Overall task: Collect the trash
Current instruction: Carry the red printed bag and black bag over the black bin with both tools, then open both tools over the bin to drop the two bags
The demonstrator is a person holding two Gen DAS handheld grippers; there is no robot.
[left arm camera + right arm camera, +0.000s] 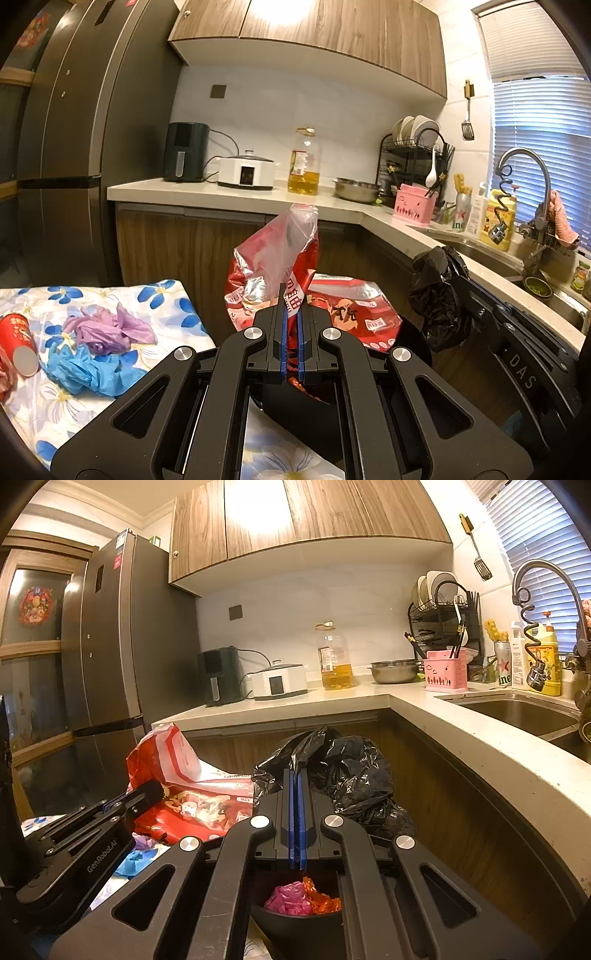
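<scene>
My left gripper is shut on a red snack bag and holds it up above a black bin; the bag also shows in the right wrist view. My right gripper is shut on a black trash bag, seen in the left wrist view at the right. Pink and orange crumpled plastic lies in the black bin below my right gripper. On the flowered cloth lie a purple plastic wad, a blue plastic wad and a red paper cup.
A kitchen counter runs behind and turns right to a sink. On it stand an air fryer, a cooker, an oil bottle, a steel bowl and a dish rack. A fridge stands at the left.
</scene>
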